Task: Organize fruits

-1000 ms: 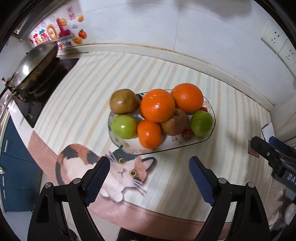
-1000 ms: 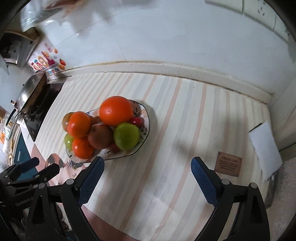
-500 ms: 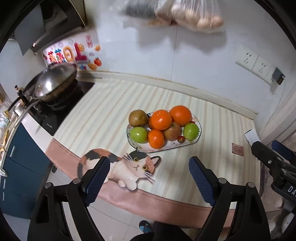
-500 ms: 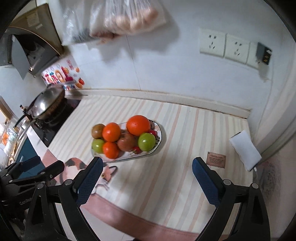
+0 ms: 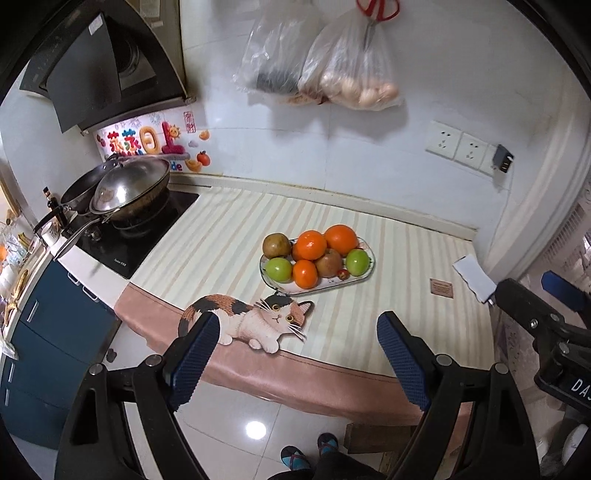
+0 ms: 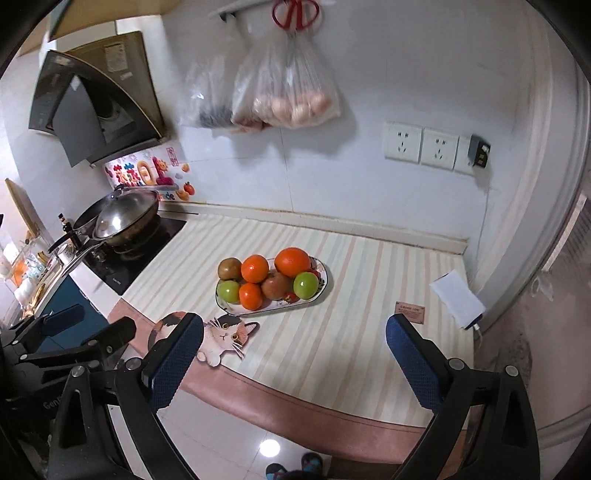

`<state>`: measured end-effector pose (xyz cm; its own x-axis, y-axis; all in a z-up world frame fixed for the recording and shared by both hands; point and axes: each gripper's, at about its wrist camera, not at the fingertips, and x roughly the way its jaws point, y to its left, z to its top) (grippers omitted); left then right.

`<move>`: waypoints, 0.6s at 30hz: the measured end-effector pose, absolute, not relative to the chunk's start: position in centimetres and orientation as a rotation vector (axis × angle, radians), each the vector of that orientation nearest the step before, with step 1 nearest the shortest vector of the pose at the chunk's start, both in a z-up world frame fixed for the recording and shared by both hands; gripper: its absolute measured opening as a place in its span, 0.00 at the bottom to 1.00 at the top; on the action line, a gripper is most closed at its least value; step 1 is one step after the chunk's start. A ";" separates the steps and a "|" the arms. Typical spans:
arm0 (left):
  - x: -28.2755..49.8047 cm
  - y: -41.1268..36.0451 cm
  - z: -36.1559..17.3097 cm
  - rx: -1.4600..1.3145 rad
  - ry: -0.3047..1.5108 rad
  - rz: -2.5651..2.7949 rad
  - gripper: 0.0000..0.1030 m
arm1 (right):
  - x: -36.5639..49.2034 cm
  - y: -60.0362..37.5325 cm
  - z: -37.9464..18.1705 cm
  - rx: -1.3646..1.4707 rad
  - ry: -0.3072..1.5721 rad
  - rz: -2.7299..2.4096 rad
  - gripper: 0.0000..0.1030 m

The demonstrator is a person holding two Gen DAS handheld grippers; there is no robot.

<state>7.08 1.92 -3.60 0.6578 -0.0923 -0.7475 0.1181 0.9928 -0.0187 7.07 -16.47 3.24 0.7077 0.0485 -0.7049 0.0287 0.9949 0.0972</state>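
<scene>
An oval patterned plate (image 5: 364,278) (image 6: 322,286) sits mid-counter, piled with oranges (image 5: 311,244) (image 6: 292,261), green apples (image 5: 279,269) (image 6: 306,284), brownish fruits (image 5: 276,245) (image 6: 275,285) and a small red fruit (image 5: 343,274). My left gripper (image 5: 297,330) is open and empty, held back from the counter's front edge above the floor. My right gripper (image 6: 293,332) is also open and empty, equally far back. Each gripper shows at the edge of the other's view.
A striped mat with a cat picture (image 5: 255,319) covers the counter. A stove with a wok (image 5: 129,188) stands left. Bags (image 5: 351,70) hang on the wall with red scissors (image 6: 295,13). A small brown card (image 5: 441,287) and white paper (image 5: 474,278) lie right.
Both grippers have pulled far back and up from the plate, past the counter's front edge. The plate now looks small and the wall, bags and floor have come into view. Both stayed open.
</scene>
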 end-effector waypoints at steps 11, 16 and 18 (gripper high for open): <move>4.8 1.1 -2.5 0.023 0.813 -0.095 0.85 | 4.4 -17.7 4.5 0.106 0.774 0.030 0.98; 5.5 1.0 -2.7 0.005 0.812 -0.065 0.94 | 5.5 -18.7 4.0 0.114 0.782 0.042 0.98; 5.9 0.8 -2.9 0.005 0.811 -0.052 0.97 | 5.9 -18.8 3.8 0.115 0.781 0.047 0.98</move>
